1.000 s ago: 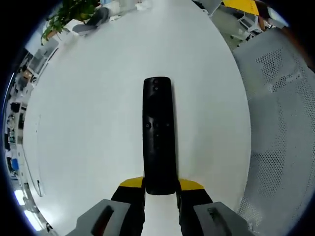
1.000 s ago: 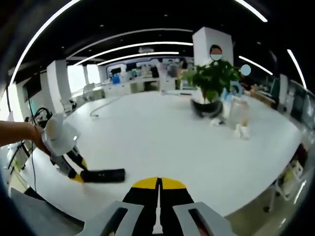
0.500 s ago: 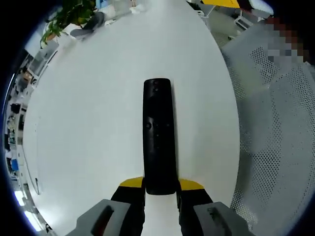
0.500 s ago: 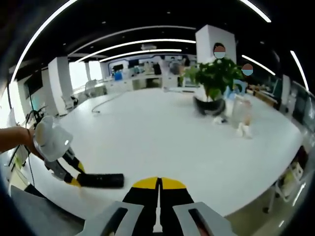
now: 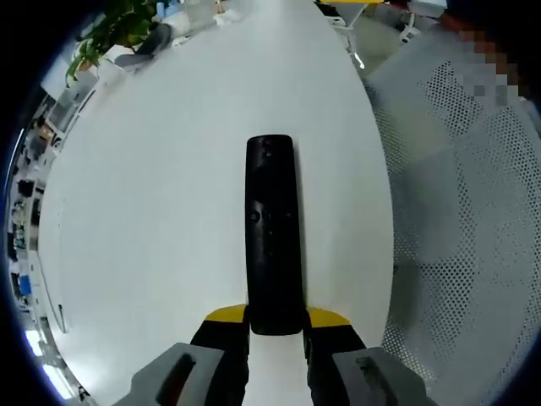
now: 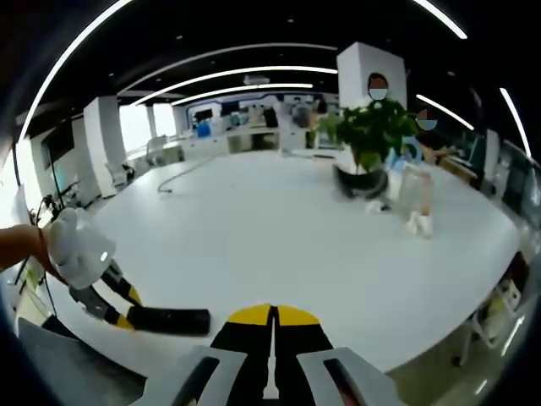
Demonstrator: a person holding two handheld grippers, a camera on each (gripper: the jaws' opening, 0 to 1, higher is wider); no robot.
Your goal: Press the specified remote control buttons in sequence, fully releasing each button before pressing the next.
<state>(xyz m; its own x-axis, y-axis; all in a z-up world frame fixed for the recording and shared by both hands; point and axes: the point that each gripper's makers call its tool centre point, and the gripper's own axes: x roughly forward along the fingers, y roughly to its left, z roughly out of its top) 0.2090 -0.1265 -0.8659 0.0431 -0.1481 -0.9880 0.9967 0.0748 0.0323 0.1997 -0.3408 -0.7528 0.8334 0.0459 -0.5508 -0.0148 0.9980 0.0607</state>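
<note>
Left gripper (image 5: 275, 326) clamped on the near end of the black remote control (image 5: 272, 233), yellow-tipped jaws pressed against both its long edges, the rest of the remote reaching forward above the white table (image 5: 152, 211). Button face turned to the camera, small round buttons near the middle and one at the far end; no writing or logo legible on it.

Seen again in the right gripper view: same left gripper (image 6: 118, 315) at the near-left edge of the table (image 6: 279, 245), white housing above, black-and-yellow jaws closed on the end of the remote control (image 6: 167, 320), which lies roughly flat just above or on the tabletop — contact with the surface not clear. A hand (image 6: 17, 254) behind the housing.

Right gripper (image 6: 272, 317) away from the remote, to its right, jaws brought fully together with just a thin seam between the yellow tips, gripping nothing.

Far across the table from the remote: potted plant (image 6: 365, 139) in a dark pot, a clear container (image 6: 414, 190) just beside it, small white items (image 6: 416, 224) in front of that. In the left gripper view, the plant (image 5: 110, 30) beyond the remote's far end, and a perforated white chair back (image 5: 465, 237) off the table's edge to the remote's right. No readable labels anywhere.
</note>
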